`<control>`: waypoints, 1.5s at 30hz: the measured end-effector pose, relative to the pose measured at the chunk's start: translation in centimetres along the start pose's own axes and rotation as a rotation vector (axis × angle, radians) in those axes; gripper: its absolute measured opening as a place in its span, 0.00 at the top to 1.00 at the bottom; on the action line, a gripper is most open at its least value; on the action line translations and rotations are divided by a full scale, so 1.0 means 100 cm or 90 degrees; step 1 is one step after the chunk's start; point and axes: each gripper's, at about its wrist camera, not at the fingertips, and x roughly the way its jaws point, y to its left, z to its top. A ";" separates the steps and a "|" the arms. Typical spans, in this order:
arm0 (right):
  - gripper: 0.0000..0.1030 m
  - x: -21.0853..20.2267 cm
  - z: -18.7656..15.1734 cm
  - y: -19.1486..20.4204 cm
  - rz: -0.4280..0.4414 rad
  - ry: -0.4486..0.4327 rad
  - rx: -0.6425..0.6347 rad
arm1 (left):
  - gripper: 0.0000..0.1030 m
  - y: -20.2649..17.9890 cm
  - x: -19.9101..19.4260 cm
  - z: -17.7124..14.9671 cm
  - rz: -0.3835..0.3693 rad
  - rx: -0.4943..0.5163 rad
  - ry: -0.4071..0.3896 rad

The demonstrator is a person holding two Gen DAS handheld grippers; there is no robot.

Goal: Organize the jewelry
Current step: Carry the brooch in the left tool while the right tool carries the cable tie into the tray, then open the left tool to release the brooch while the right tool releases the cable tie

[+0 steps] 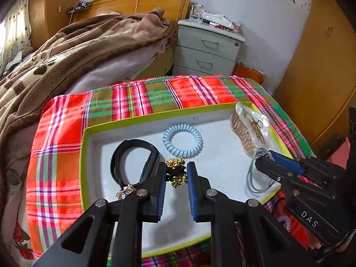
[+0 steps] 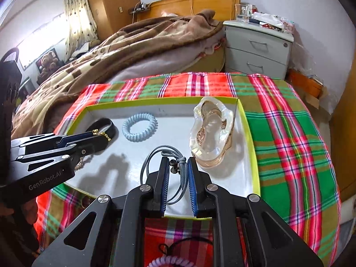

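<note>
Left wrist view: plaid cloth (image 1: 142, 98) lies under a green-rimmed tray (image 1: 155, 116). Ahead of the left gripper (image 1: 176, 175) sits a blue coil hair tie (image 1: 183, 140); a black band (image 1: 133, 158) lies just to its left. Its narrow jaws clamp a black tie with gold bells (image 1: 176, 172). Right wrist view: the right gripper (image 2: 177, 170), jaws narrow, grips a grey cord loop (image 2: 181, 169) inside the tray; a clear hair claw (image 2: 212, 131) rests ahead, slightly right.
</note>
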 end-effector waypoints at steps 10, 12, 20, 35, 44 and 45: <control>0.84 0.016 -0.001 0.006 -0.020 0.030 -0.033 | 0.81 -0.004 0.019 -0.002 0.004 0.011 0.022; 0.84 0.018 -0.001 0.006 -0.021 0.034 -0.036 | 0.81 -0.004 0.022 -0.002 0.005 0.012 0.027; 0.83 0.023 -0.002 0.006 -0.035 0.045 -0.042 | 0.81 -0.006 0.028 -0.004 0.008 0.014 0.034; 0.83 0.022 -0.004 0.008 -0.037 0.046 -0.045 | 0.81 -0.004 0.028 -0.005 0.001 0.006 0.035; 0.81 0.021 -0.003 0.008 -0.036 0.047 -0.041 | 0.73 -0.004 0.024 -0.003 0.006 0.002 0.032; 0.81 0.021 -0.003 0.008 -0.036 0.047 -0.041 | 0.73 -0.004 0.024 -0.004 0.006 0.004 0.031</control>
